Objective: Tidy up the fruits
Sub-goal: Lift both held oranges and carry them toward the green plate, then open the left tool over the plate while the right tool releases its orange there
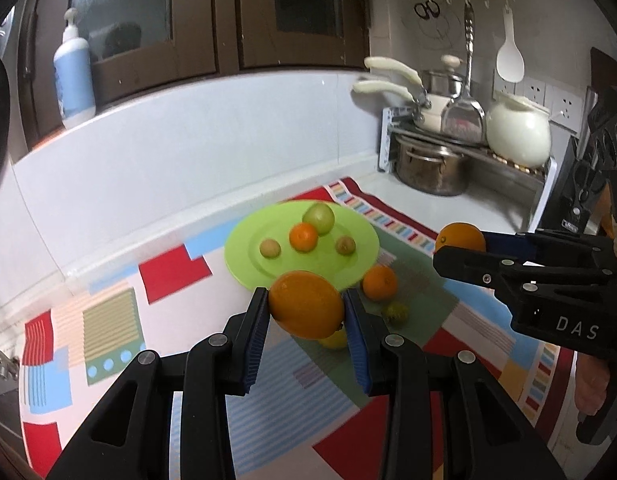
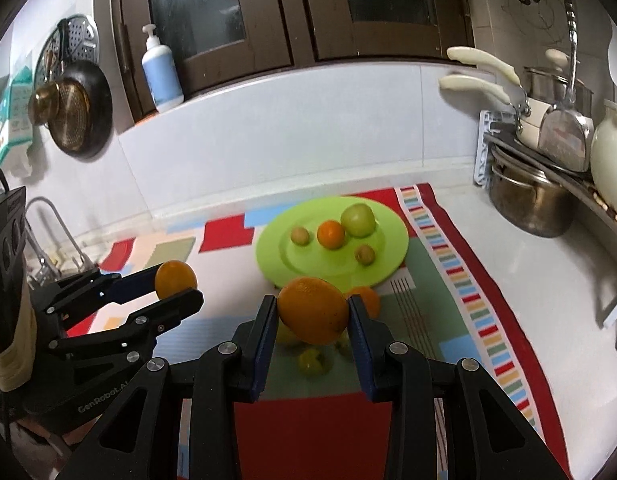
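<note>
Left gripper [image 1: 304, 312] clamped on an orange [image 1: 306, 305], held above the patterned mat [image 1: 108, 320]. Right gripper [image 2: 313, 314] clamped on a second orange [image 2: 313, 310]. Green plate [image 1: 244, 268] just beyond, carrying four fruits.

Two oranges [image 1: 306, 305] [image 2: 313, 310] sit clamped mid-frame; the green plate [image 1: 244, 252] behind carries a green apple [image 1: 319, 218], a tangerine [image 1: 303, 237] and two small fruits.
</note>
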Motion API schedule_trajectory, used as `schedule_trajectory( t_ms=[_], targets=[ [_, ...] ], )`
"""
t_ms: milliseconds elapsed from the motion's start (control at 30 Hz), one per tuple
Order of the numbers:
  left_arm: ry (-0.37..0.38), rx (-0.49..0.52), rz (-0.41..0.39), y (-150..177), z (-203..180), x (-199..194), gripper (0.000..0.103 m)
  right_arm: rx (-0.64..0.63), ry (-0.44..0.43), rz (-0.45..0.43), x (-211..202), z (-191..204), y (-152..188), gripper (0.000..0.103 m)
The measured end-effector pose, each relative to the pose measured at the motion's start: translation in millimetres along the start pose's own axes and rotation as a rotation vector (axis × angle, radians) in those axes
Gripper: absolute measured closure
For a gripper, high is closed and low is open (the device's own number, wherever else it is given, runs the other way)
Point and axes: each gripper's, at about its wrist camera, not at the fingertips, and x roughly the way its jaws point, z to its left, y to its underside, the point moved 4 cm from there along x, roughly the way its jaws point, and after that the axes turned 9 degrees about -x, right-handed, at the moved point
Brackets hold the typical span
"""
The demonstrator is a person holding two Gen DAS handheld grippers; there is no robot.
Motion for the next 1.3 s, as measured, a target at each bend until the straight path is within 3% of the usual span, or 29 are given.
schedule_trajectory(
  t_ms=[633, 1300],
  targets=[
    [-0.034, 0.011, -0.039, -57.6, 15.6, 49.9, 0.066, -0.066, -0.026, -0.047, 54.0, -10.8, -71.3, 0.067],
    [-0.055, -0.027, 0.042, -78.2, 46.9, 148.8, 0.066, -0.118, -0.054, 0.005, 148.7, -34.9, -99.3, 0.067]
  ],
)
